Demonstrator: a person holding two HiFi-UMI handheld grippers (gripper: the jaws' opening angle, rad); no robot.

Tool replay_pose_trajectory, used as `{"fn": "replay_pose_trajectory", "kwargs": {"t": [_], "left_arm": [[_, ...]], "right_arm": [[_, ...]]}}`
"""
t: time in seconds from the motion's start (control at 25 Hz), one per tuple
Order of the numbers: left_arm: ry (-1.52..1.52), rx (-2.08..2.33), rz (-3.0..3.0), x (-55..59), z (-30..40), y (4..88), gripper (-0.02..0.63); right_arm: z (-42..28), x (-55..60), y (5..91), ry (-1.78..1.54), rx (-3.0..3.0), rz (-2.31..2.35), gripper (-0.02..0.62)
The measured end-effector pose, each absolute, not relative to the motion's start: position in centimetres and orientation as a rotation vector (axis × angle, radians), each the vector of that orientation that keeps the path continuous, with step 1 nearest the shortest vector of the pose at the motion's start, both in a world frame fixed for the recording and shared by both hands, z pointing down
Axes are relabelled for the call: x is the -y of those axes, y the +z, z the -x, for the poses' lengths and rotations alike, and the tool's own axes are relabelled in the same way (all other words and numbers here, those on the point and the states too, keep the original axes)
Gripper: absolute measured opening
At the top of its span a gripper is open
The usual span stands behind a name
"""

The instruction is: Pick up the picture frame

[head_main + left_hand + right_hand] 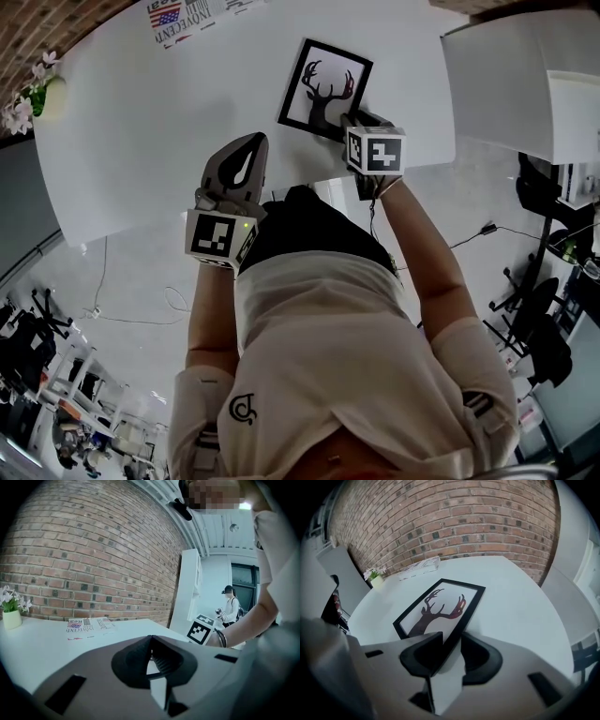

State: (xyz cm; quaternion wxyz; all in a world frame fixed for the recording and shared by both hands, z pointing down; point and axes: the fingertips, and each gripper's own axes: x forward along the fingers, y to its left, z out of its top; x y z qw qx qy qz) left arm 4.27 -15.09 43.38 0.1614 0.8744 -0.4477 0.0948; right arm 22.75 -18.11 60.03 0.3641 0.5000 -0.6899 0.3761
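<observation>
My right gripper [450, 641] is spread around the near corner of the black-framed deer-silhouette picture frame [440, 604] lying on the white counter [520, 597], my left gripper [151, 653] is pressed together and empty, and a flag-printed paper [86, 626] reads what looks like "INNOCENT".

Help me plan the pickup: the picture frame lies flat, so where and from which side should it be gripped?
I'd grip the picture frame by its right border near the closest corner, coming steeply down from the person's side. It lies flat on the table, so only the thin rim offers purchase; the right hand-held gripper straddles that edge, jaws apart.
</observation>
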Motion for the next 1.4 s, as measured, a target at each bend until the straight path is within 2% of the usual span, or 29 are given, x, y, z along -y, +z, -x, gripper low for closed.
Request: {"fn": "replay_pose_trajectory", "kwargs": {"t": [0.92,1.4], "left_arm": [[0.354,1.298,-2.340,3.4,-1.5,49.6,0.012],[0.284,1.312,-2.300,-1.1,-1.2,52.5,0.012]], "right_arm": [[-19.5,10.8,60.2,0.838,1.846,-1.138,0.107],[-18.5,6.3,60.2,0.764,1.889,-1.067,0.100]]}}
